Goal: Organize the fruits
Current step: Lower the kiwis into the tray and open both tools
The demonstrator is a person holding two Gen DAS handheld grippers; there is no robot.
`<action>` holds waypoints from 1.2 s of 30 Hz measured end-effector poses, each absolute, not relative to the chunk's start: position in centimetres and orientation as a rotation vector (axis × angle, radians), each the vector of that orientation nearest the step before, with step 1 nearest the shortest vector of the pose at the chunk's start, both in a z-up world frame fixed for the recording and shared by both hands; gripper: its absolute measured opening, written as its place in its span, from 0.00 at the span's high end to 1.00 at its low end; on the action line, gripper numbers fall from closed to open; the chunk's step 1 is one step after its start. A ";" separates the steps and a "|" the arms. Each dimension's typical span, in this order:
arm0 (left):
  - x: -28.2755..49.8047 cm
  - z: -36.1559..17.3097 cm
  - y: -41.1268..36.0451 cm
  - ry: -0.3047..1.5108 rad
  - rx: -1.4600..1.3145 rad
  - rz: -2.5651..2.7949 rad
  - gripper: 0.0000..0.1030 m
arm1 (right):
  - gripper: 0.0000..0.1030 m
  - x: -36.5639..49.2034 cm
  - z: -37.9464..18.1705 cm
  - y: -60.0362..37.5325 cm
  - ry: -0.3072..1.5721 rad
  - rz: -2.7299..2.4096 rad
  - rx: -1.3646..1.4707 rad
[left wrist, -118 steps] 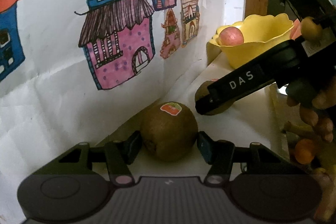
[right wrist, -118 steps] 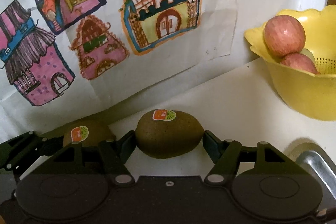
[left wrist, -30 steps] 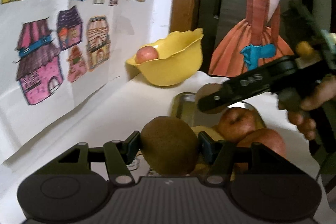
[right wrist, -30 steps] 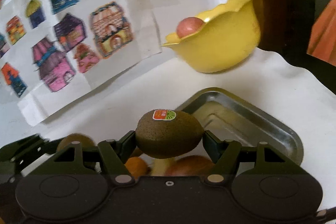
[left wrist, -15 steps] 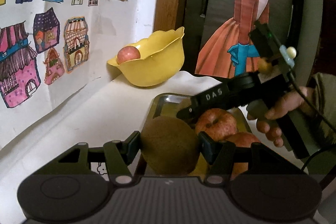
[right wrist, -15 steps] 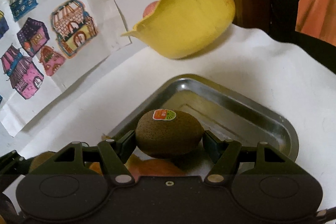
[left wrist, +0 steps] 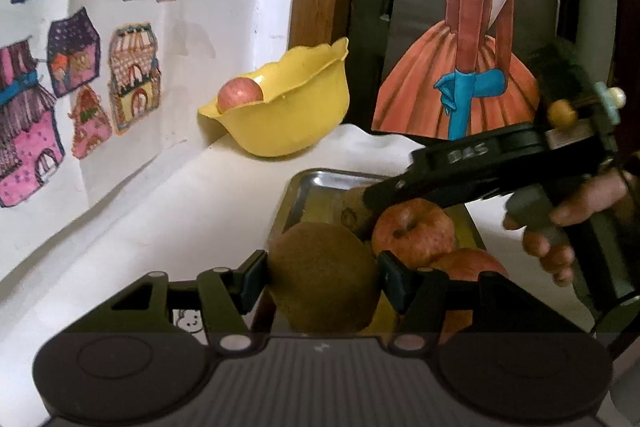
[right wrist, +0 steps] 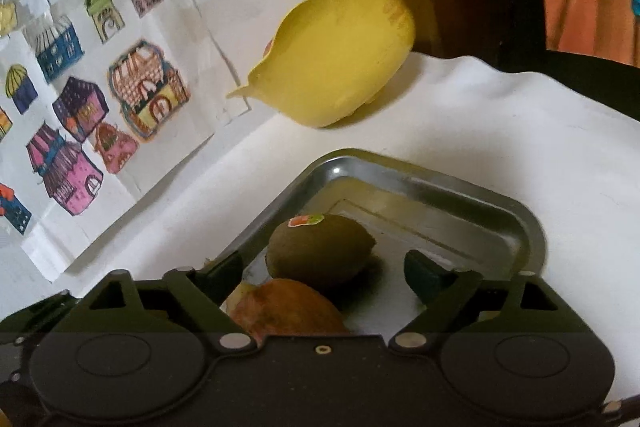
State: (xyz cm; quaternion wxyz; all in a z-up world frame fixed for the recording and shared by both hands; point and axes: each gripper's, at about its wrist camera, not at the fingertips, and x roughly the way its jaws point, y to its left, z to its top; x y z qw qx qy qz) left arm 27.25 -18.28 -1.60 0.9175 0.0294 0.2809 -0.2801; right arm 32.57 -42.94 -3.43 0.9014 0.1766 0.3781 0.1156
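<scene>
My left gripper (left wrist: 322, 273) is shut on a brown kiwi (left wrist: 322, 275), held above the near left corner of the steel tray (left wrist: 298, 195). In the right wrist view my right gripper (right wrist: 326, 269) stands open over the tray (right wrist: 420, 183). A second kiwi (right wrist: 318, 251) with a red and green sticker lies on the tray floor between its spread fingers, close to the left one. Red apples (left wrist: 414, 233) fill the tray's near part; one apple (right wrist: 286, 307) shows just under my right gripper. The right gripper's body (left wrist: 480, 171) reaches over the tray, held by a hand.
A yellow bowl (left wrist: 288, 111) holding a red apple (left wrist: 239, 94) stands behind the tray against the wall. Drawings of houses cover the wall on the left. A dark door with a painted orange dress (left wrist: 460, 67) stands behind. White cloth (right wrist: 500, 131) covers the table.
My right gripper has opened and let its kiwi go; it now lies on the tray floor. My left gripper, still holding its kiwi, has drifted closer over the tray.
</scene>
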 end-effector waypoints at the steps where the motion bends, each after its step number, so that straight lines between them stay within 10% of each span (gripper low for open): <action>1: 27.3 -1.8 -18.4 0.584 0.062 -0.578 0.38 | 0.07 32.2 -3.4 -43.2 0.774 0.230 0.364; 21: 26.9 -2.4 -18.5 0.583 0.057 -0.558 0.36 | 0.01 28.1 -1.8 -42.6 0.702 0.252 0.337; 36: 24.2 -0.4 -17.4 0.519 0.031 -0.530 0.14 | 0.01 22.6 1.2 -41.9 0.640 0.200 0.312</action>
